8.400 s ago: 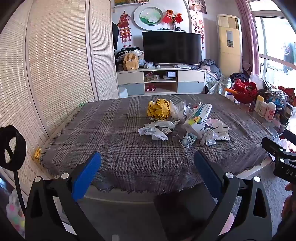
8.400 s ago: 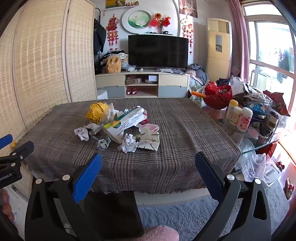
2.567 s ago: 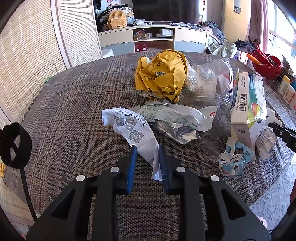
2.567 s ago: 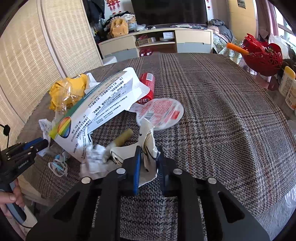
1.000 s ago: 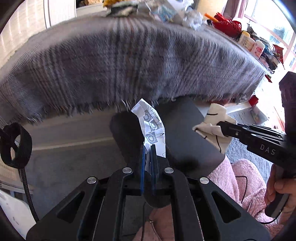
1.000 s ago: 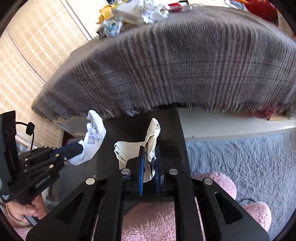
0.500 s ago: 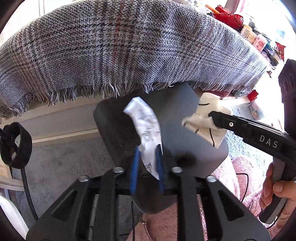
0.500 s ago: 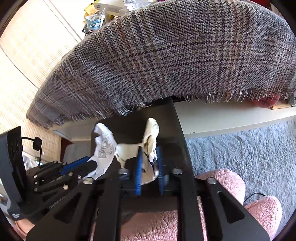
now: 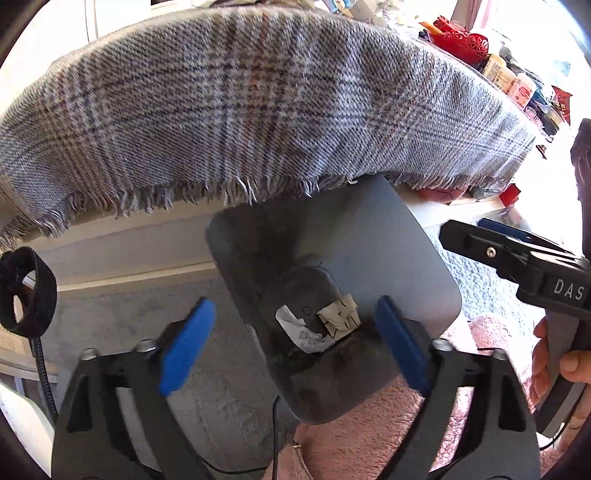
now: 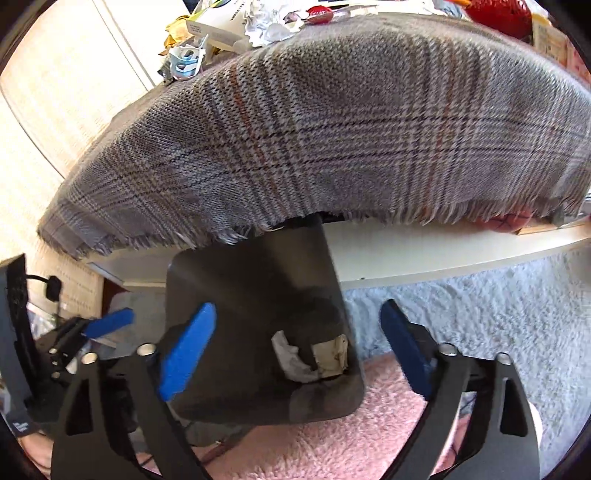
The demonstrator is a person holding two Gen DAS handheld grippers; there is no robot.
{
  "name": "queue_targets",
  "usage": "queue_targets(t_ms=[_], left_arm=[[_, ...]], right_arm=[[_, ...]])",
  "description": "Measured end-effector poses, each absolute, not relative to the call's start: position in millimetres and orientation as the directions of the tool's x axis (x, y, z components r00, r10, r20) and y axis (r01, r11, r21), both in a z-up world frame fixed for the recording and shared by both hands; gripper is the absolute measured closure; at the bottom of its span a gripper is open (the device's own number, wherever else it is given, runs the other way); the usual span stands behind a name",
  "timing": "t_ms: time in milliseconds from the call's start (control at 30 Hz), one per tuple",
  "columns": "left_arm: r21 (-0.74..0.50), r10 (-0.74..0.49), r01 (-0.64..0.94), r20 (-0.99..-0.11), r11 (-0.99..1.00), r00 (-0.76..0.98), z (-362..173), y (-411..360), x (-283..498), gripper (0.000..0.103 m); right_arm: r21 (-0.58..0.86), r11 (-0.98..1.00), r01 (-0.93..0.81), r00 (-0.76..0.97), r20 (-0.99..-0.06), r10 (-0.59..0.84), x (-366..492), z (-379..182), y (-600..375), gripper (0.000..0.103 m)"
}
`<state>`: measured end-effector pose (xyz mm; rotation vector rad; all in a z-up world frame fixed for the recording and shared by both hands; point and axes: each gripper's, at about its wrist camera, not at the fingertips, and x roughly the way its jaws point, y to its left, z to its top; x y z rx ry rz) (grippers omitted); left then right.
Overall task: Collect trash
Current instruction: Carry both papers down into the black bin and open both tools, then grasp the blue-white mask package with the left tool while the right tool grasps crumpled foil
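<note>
A dark grey bin (image 9: 369,251) (image 10: 236,288) stands under the table's front edge. At its bottom lie a white printed wrapper (image 9: 295,330) (image 10: 291,358) and a cream crumpled paper (image 9: 338,315) (image 10: 330,354), side by side. My left gripper (image 9: 293,306) hangs over the bin's mouth, jaws opening wide, nothing between them. My right gripper (image 10: 297,308) does the same, also with nothing between its pads. Each shows in the other's view: the right gripper (image 9: 476,229) at the right edge, the left gripper (image 10: 99,326) at the lower left. More trash (image 10: 258,22) lies far back on the table.
The plaid cloth (image 9: 258,110) (image 10: 332,129) hangs fringed over the table edge, just above the bin. A pink fluffy garment (image 9: 369,435) lies right below the grippers. Pale carpet (image 10: 480,314) spreads to the right. A red basket (image 9: 461,37) and bottles crowd the table's far right.
Both grippers were shut on their scraps above the bin. Now both stand wide apart, and the wrapper and the cream paper have dropped to the bin's bottom.
</note>
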<state>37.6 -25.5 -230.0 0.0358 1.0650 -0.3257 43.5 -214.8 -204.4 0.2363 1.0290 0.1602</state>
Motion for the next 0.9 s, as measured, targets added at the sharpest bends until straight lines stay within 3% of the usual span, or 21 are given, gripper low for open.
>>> queue_targets(t_ms=[33, 200, 433, 700, 900], left_arm=[[-0.12, -0.241, 0.281, -0.861, 0.952, 0.448, -227.5, -25.1, 37.6, 0.007], [-0.084, -0.225, 0.298, -0.849, 0.951, 0.478, -214.7, -24.0, 38.7, 0.008], [-0.052, -0.212, 0.302, -0.822, 0.952, 0.528, -186.9, -18.1, 49.1, 0.008], [-0.031, -0.202, 0.284, -0.775, 0.958, 0.599, -135.1, -22.0, 91.4, 0.008], [-0.061, -0.222, 0.268, -0.744, 0.962, 0.63, -108.5, -24.9, 127.7, 0.008]], right_arm=[[0.272, 0.962, -0.021, 0.504, -0.829, 0.245, 43.8, -205.2, -217.1, 0.007], [0.307, 0.952, -0.009, 0.511, -0.817, 0.268, 42.7, -197.8, -231.4, 0.007], [0.297, 0.955, -0.008, 0.634, -0.737, 0.235, 47.1, -143.5, -254.7, 0.007], [0.244, 0.969, -0.041, 0.698, -0.687, 0.203, 90.5, -90.6, -263.5, 0.006], [0.254, 0.963, -0.093, 0.688, -0.682, 0.247, 139.1, -81.3, -255.2, 0.006]])
